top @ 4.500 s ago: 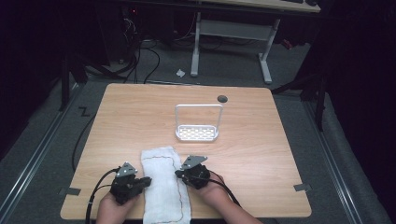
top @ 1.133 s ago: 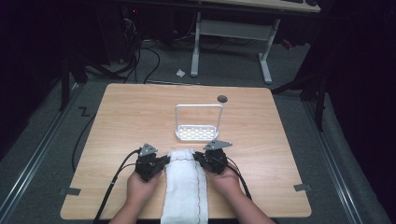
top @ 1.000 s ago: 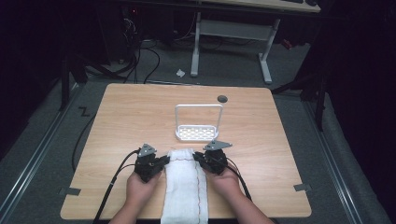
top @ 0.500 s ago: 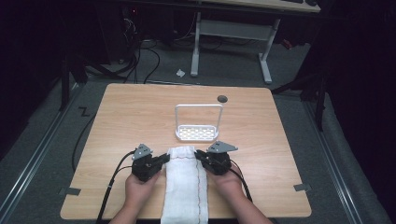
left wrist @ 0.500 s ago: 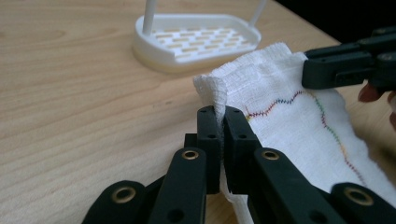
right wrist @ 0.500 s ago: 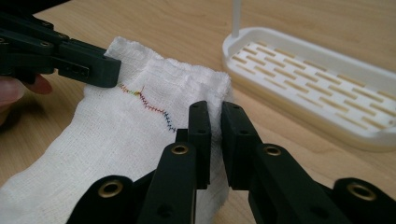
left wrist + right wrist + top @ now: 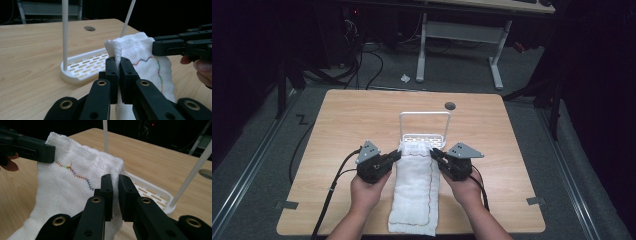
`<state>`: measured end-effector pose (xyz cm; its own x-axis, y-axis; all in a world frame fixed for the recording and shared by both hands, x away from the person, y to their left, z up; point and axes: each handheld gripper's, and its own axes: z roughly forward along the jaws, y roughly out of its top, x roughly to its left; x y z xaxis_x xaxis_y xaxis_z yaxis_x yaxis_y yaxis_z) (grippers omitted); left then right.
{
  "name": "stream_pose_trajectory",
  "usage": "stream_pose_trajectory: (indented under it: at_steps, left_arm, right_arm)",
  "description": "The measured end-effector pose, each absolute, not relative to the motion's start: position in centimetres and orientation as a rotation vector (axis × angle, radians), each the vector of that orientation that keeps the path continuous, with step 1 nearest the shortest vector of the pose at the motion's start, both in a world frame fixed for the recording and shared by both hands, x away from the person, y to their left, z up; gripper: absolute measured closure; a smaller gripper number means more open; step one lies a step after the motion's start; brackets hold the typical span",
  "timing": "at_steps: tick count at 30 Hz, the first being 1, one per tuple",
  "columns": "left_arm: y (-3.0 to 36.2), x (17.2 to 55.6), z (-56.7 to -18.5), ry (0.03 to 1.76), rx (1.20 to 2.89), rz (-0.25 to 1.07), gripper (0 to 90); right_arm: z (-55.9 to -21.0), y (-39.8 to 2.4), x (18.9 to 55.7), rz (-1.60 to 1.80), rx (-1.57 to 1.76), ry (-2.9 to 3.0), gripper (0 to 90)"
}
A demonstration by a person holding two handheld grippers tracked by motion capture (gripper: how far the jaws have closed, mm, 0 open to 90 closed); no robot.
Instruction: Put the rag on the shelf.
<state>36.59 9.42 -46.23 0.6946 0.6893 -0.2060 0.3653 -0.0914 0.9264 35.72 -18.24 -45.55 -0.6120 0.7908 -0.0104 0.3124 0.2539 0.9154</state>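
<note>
Wooden table [image 7: 337, 120] underneath, long white towel [image 7: 414, 195] running toward the person from the white rack [image 7: 424, 127], far end lifted just before it. Left gripper [image 7: 396, 156] and right gripper [image 7: 433, 153] each pinch a far corner.

Towel's [image 7: 414, 192] near end cut by high view's bottom edge

Woven white cloth towel [image 7: 414, 187], matt wood-grain table [image 7: 347, 120] — white plastic rack [image 7: 424, 131]
</note>
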Motion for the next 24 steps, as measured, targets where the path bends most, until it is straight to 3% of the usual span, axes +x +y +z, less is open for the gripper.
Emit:
stream_pose_trajectory:
  at_steps: [24]
  left_arm:
    - [8.7, 36.3, -38.7, 0.719, 1.623, 0.448, 86.4]
  right_arm:
    - [-38.9, -19.1, 34.7, 1.412, 0.903, 1.893, 83.0]
